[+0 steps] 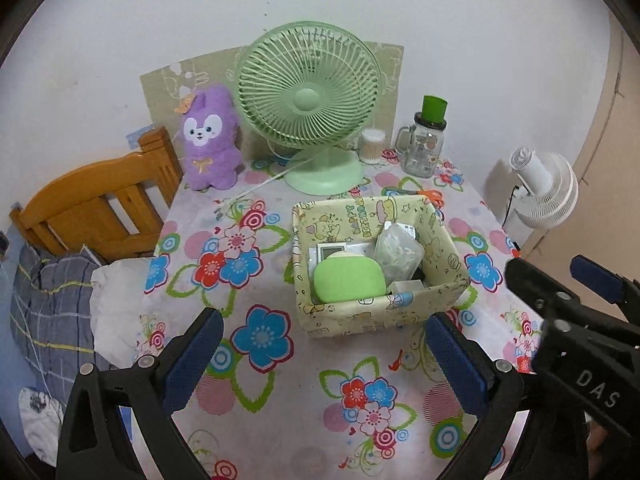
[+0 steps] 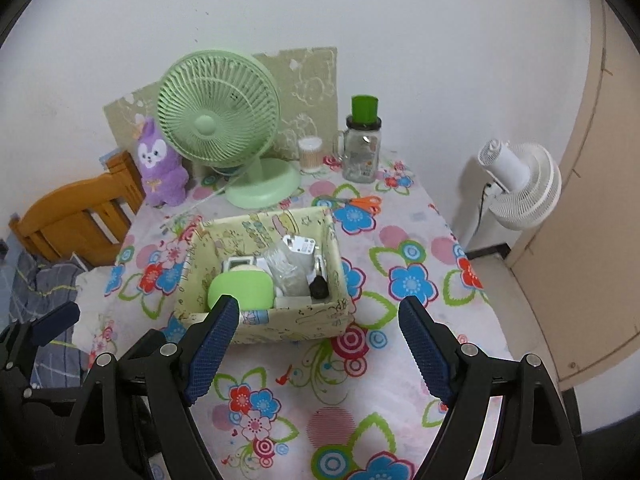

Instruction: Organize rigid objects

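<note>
Fingers of both grippers stand wide apart with nothing between the blue pads. Left gripper (image 1: 324, 344) hovers above the floral tablecloth (image 1: 256, 412), its fingers aimed forward and down at the near wall of the storage box (image 1: 360, 316). Right gripper (image 2: 320, 340) holds the same attitude beside it, level with it, fingers straddling the near right corner of the box from above; no contact is seen.

The box sits mid-table, long axis running left to right, slightly skewed to the table edge. Inside: a green rounded case (image 1: 348, 280) at the near left, its long axis across the box; a white device (image 1: 332, 250) behind it; a clear bag (image 1: 398, 254) upright at centre; a small black item (image 2: 319, 287) at the right.

Behind the box: green fan (image 1: 308, 100), purple plush (image 1: 210, 140), glass jar (image 1: 426, 144), orange scissors (image 2: 362, 203).
</note>
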`<state>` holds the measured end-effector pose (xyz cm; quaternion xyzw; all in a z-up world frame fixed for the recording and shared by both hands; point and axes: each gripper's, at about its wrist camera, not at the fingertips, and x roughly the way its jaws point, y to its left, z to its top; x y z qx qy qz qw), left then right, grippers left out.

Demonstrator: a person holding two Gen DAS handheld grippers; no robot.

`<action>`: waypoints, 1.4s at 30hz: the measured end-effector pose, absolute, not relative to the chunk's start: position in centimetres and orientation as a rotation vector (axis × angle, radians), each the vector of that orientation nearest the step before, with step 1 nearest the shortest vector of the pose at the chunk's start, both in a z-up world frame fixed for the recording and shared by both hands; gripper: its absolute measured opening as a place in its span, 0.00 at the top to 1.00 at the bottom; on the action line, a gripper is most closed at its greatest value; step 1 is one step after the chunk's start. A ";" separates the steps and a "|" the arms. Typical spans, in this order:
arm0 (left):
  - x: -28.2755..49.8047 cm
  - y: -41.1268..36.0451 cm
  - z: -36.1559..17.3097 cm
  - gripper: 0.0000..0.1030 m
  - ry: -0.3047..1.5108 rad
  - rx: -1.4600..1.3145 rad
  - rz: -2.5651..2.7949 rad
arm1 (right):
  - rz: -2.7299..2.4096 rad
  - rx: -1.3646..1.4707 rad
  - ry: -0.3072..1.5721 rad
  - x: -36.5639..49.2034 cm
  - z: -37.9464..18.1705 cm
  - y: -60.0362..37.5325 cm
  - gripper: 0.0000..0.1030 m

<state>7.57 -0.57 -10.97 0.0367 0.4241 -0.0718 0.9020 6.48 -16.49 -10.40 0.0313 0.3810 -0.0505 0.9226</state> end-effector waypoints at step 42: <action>0.0 -3.1 -0.6 0.00 0.726 0.024 -0.110 | -0.034 0.008 0.642 -1.3 -1.2 -21.7 0.09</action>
